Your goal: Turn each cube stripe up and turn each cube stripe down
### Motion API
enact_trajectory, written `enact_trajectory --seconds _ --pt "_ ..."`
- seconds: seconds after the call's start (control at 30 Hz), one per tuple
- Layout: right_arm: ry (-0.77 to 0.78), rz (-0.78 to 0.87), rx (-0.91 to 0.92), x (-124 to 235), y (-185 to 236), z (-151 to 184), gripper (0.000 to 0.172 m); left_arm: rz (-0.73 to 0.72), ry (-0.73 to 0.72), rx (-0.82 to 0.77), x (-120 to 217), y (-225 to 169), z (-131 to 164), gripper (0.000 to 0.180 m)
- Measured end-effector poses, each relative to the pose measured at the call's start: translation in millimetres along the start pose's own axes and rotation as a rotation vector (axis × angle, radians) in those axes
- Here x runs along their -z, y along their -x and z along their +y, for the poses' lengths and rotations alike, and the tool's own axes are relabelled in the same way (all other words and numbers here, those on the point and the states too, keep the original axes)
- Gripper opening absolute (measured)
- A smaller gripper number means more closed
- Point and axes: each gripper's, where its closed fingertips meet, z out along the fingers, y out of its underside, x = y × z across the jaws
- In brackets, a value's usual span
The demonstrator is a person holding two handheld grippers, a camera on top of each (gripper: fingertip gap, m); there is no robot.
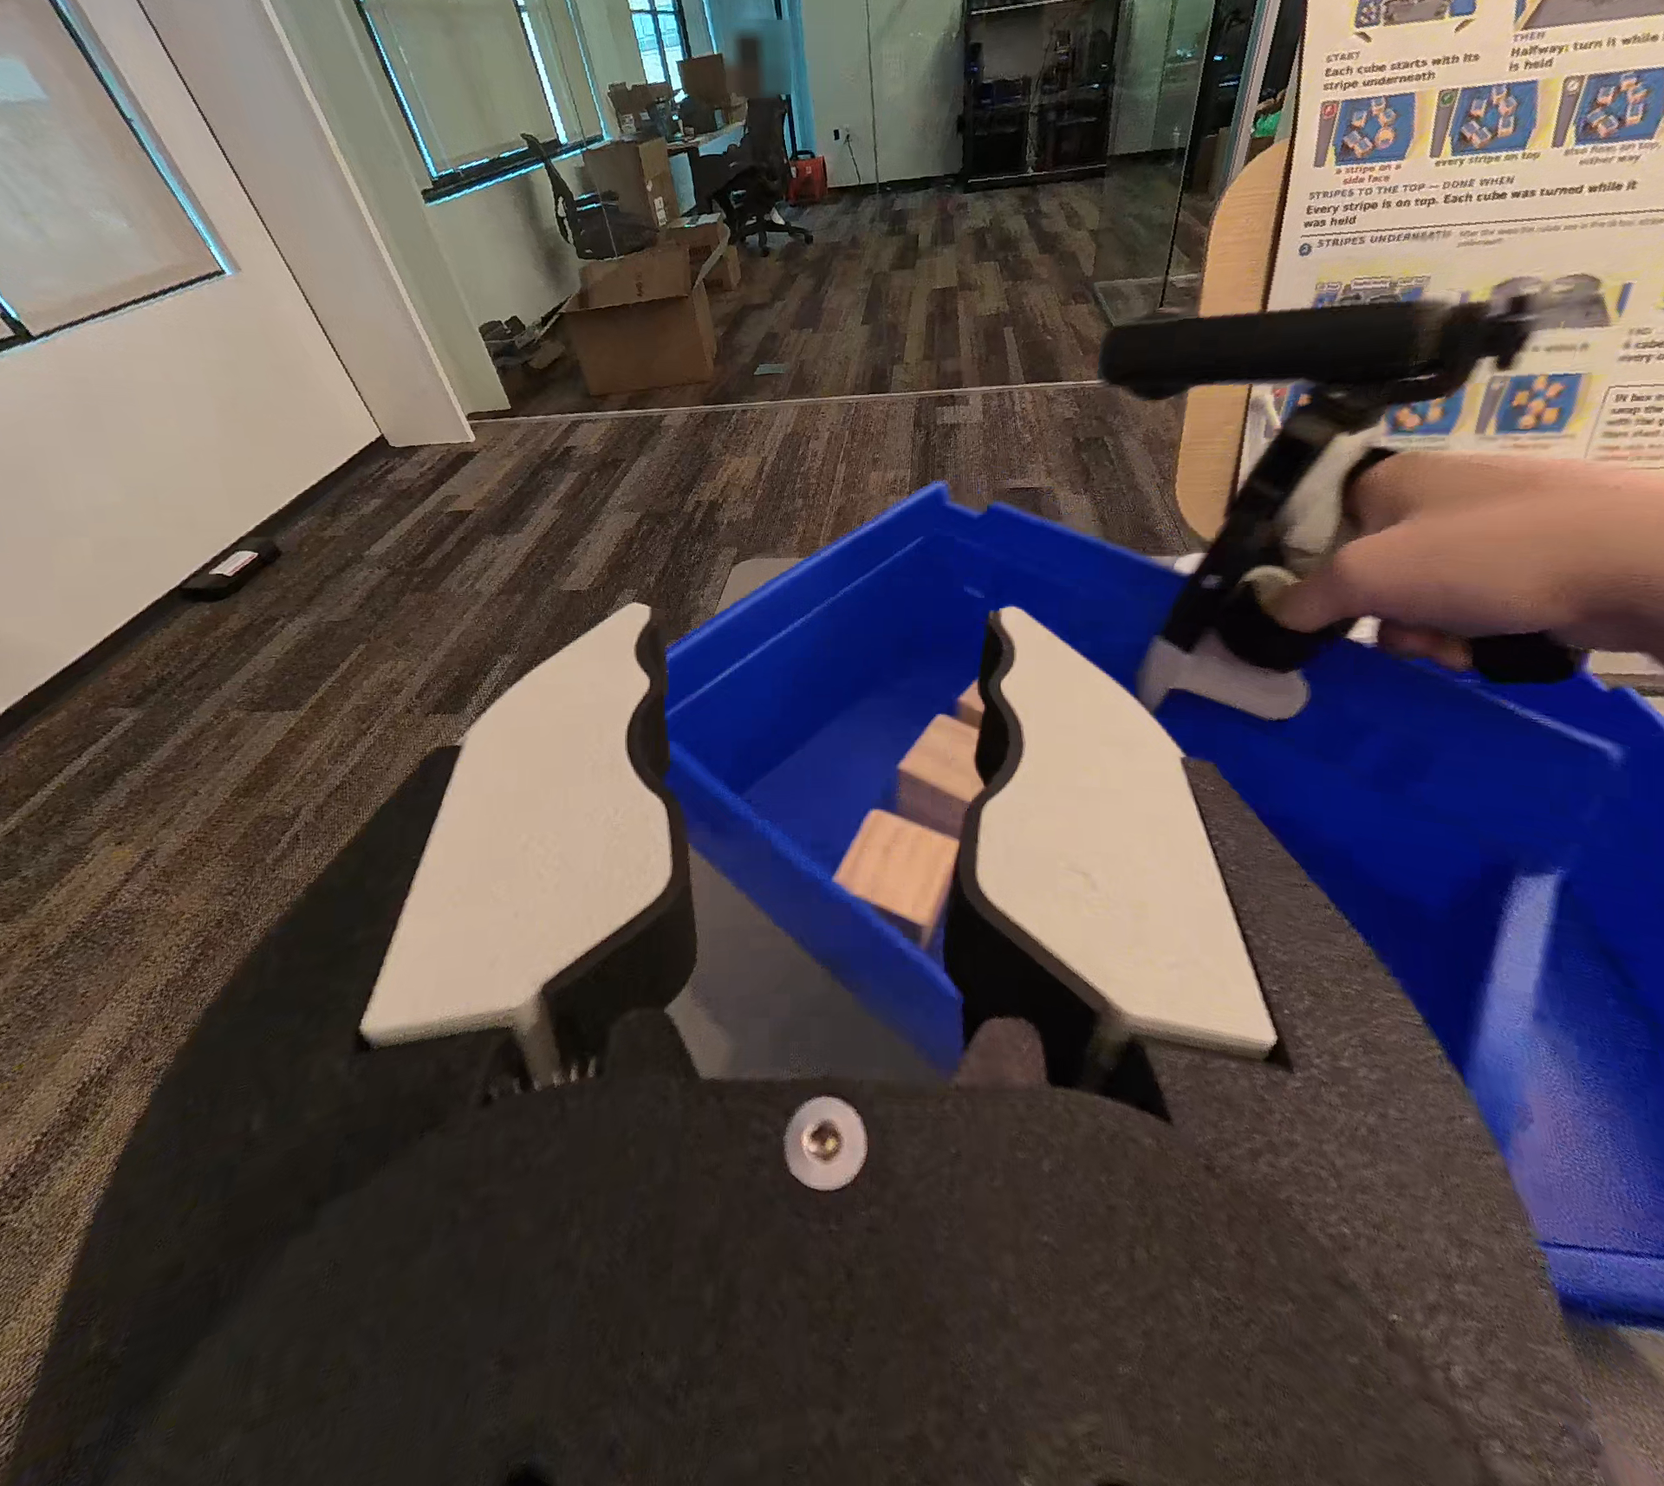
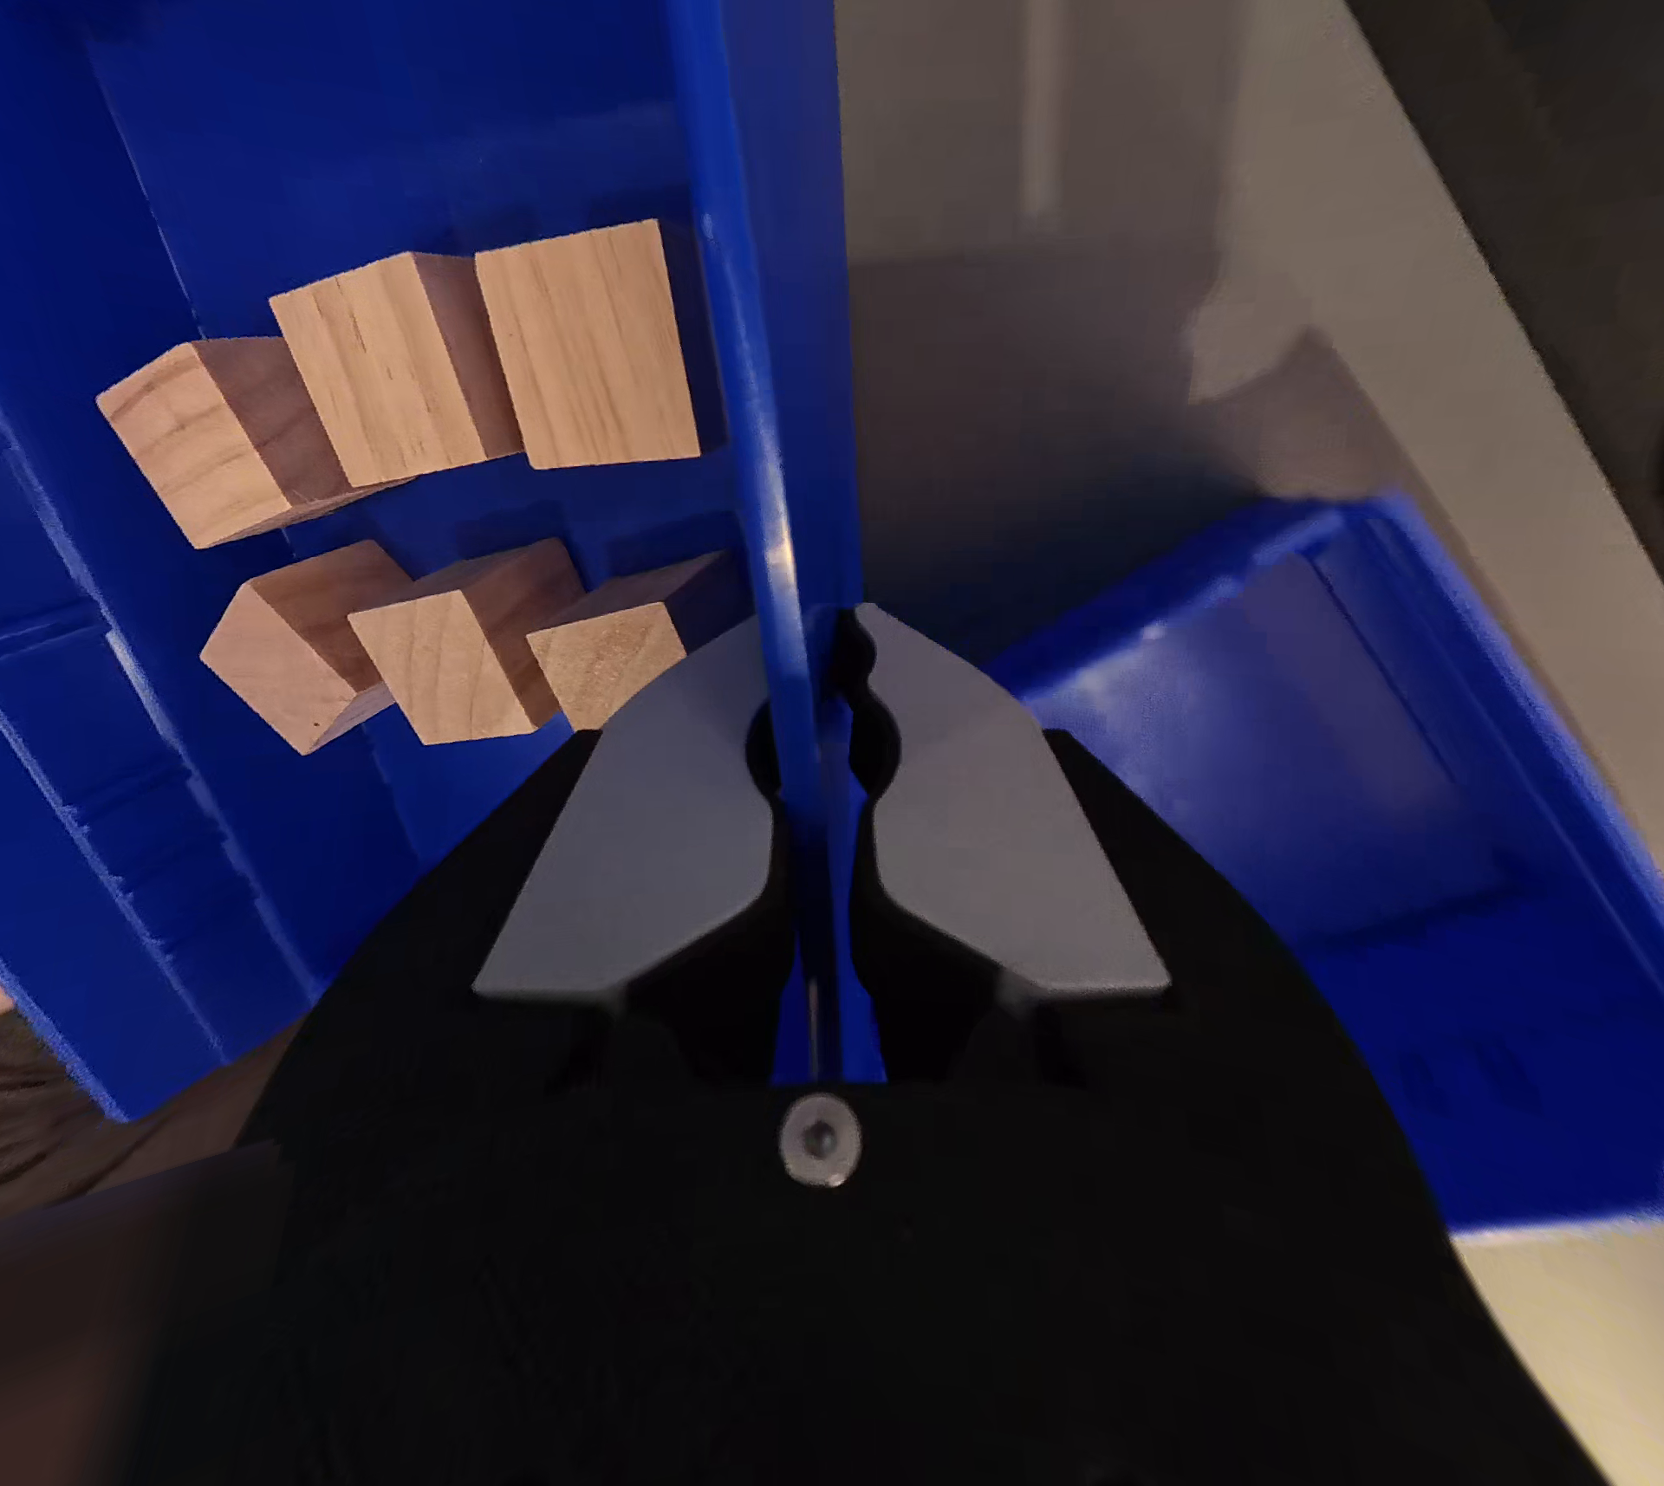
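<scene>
Wooden cubes (image 2: 585, 344) of pale, plain-faced wood inside a blue plastic bin (image 2: 360, 92).
Left wrist view: left gripper (image 1: 819, 687) above the bin's near corner, jaws wide and bare; cubes lie on the bin floor. Right wrist view: right gripper (image 2: 824, 687), jaws narrow, pinching the bin's side wall; six cubes in two rows beside it; second blue bin (image 2: 1351, 813) on the grey surface (image 2: 1125, 182).

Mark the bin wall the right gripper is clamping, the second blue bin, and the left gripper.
bin wall (image 2: 765, 452), right wrist view, on the rim edge.
second blue bin (image 2: 1261, 723), right wrist view, on its inner wall.
left gripper (image 1: 819, 687), left wrist view, midway between open fingertips.
</scene>
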Motion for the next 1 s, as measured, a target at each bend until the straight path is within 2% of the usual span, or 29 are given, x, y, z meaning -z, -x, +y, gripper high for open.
enact_trajectory --seconds 0.1,0.3,0.53,0.7,0.83,0.87,0.93,1.0 --pt "0.006 -0.009 0.008 -23 22 -21 0.009 0.015 -0.001 -0.020 0 -6 -1 0.067" --pt "0.044 0.047 0.050 -62 48 -41 0.009 0.053 0.021 -0.058 0 -19 2 0.068" --pt "0.046 0.010 -0.042 -116 40 -37 0.009 0.095 0.020 -0.059 -1 -26 2 0.067" --pt "0.031 0.011 -0.098 -141 27 -30 0.009 0.134 0.039 -0.079 -5 -37 5 0.068" --pt "-0.009 0.055 -0.058 -136 25 -34 0.015 0.149 0.061 -0.095 -9 -43 9 0.070" --pt "-0.066 0.074 -0.024 -127 25 -40 0.011 0.153 0.067 -0.099 -9 -43 10 0.071" --pt "-0.244 0.076 0.024 -93 29 -57 0.011 0.162 0.075 -0.101 -8 -44 11 0.073" --pt "-0.450 0.164 0.096 -42 26 -62 0.024 0.165 0.072 -0.096 -6 -42 11 0.073"
